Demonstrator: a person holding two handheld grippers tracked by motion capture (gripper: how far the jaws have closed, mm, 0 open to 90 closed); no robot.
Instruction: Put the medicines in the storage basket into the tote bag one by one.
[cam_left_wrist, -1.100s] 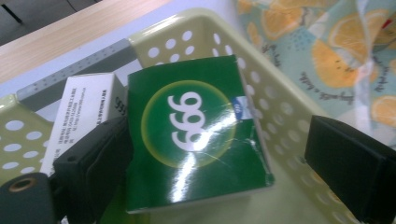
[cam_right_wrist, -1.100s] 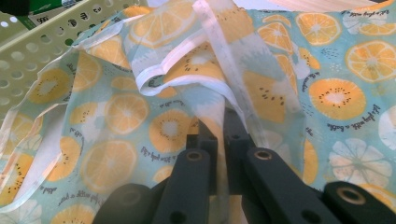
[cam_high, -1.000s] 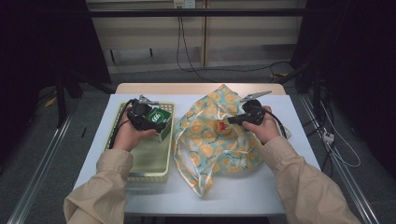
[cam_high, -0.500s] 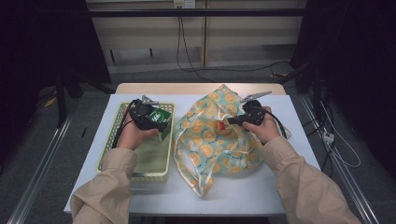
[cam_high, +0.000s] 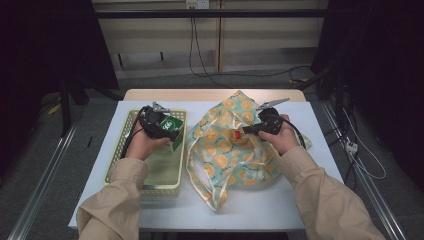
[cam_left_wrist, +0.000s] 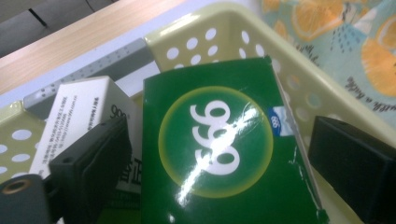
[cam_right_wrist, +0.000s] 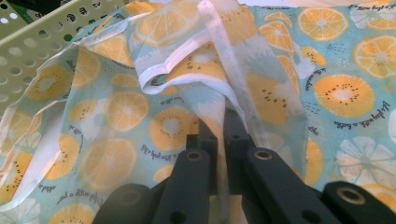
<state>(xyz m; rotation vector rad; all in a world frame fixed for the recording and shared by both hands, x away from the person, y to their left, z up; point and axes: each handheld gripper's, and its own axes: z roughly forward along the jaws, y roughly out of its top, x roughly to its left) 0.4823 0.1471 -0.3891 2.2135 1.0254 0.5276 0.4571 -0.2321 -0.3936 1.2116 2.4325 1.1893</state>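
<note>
A green box marked 999 (cam_high: 176, 125) (cam_left_wrist: 215, 149) is held over the right rim of a pale green perforated basket (cam_high: 162, 175) (cam_left_wrist: 224, 21), between the jaws of my left gripper (cam_high: 165, 132) (cam_left_wrist: 224, 140), which is shut on it. A white box (cam_left_wrist: 79, 116) lies behind it in the basket. To the right, a teal bag printed with orange slices (cam_high: 225, 160) (cam_right_wrist: 327, 93) lies crumpled on the table. My right gripper (cam_high: 241, 132) (cam_right_wrist: 218, 123) is shut on a raised fold of its white-hemmed edge.
The white tabletop (cam_high: 280, 210) has bare room in front of the bag and at the far right. The basket's wall (cam_right_wrist: 46, 32) stands close to the bag's left side. Cables run across the floor beyond the table's far edge.
</note>
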